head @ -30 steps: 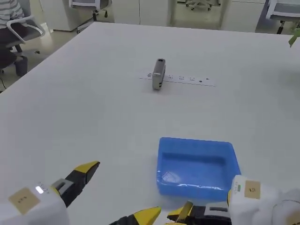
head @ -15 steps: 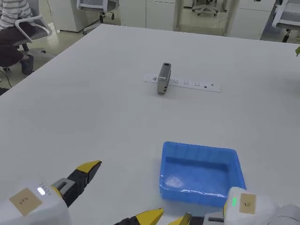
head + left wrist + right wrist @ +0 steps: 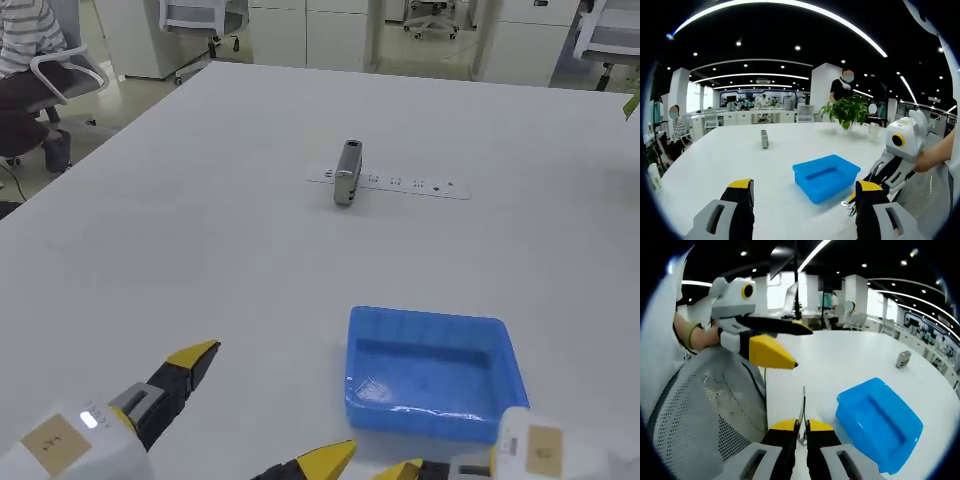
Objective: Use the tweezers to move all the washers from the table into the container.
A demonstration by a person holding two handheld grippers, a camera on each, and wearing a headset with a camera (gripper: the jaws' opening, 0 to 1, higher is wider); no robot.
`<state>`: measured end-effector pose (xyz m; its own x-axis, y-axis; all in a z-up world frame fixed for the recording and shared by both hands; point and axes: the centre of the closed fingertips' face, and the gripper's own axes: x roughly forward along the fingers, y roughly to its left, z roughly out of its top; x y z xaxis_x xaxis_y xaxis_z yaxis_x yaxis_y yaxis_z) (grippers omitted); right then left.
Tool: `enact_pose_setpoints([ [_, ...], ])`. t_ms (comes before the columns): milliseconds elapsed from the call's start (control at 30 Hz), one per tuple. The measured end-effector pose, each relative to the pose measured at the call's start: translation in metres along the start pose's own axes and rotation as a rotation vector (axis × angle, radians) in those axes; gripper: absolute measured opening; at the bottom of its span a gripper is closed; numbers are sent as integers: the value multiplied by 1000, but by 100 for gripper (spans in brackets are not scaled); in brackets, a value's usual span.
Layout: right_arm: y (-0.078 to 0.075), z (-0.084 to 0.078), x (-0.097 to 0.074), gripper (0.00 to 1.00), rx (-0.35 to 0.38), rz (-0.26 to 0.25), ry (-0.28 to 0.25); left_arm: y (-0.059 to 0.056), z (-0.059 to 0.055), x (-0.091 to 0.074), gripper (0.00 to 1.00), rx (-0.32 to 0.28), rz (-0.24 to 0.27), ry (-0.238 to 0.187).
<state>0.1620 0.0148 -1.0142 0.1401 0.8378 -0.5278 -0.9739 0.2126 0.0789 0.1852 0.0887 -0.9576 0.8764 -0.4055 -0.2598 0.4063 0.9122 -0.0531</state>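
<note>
The blue container (image 3: 430, 372) sits near the table's front edge, and I see nothing inside it. My left gripper (image 3: 265, 405) hovers to its left with its yellow-tipped jaws wide open and nothing between them. At the bottom edge, just in front of the container, my right gripper (image 3: 402, 469) is partly cut off. In the right gripper view it (image 3: 801, 426) is shut on thin metal tweezers (image 3: 803, 405), which point out over the table, with the container (image 3: 877, 422) to the right. The left gripper view has the container (image 3: 825, 175) between my open jaws. I make out no washers.
A small grey device (image 3: 346, 170) stands on a flush power strip (image 3: 405, 184) at mid-table. Office chairs (image 3: 50, 70) and a seated person are beyond the far left corner. A potted plant (image 3: 849, 110) stands at the table's far end.
The head camera has tilted, so the table scene sits a little lower in view. My right gripper has dropped toward the bottom edge. The left gripper stays open in place.
</note>
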Motion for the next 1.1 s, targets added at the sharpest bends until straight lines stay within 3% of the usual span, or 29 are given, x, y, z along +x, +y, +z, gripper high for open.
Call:
enact_pose_setpoints([
  [100,-16,17,-22,3,61,-21,-60,0,4,-1,85,2,2,-20],
  [200,-29,27,-37,3,77,-44,-80,2,3,-1,85,-10,5,-19],
  [367,-63,34,-53,3,116,-131,-103,2,1,-1,85,-5,7,-11],
  [467,-84,29,-56,3,143,-181,-82,1,0,0,84,-7,-1,-4],
  [700,-119,10,-52,3,214,-225,-33,1,-4,0,84,9,3,19],
  [867,-136,-5,-47,3,248,-254,17,4,-7,0,83,5,18,36],
  [967,-144,-11,-44,3,283,-264,18,4,-8,0,83,6,19,39],
  [1100,-150,-16,-37,3,239,-266,38,4,-9,0,83,8,15,45],
])
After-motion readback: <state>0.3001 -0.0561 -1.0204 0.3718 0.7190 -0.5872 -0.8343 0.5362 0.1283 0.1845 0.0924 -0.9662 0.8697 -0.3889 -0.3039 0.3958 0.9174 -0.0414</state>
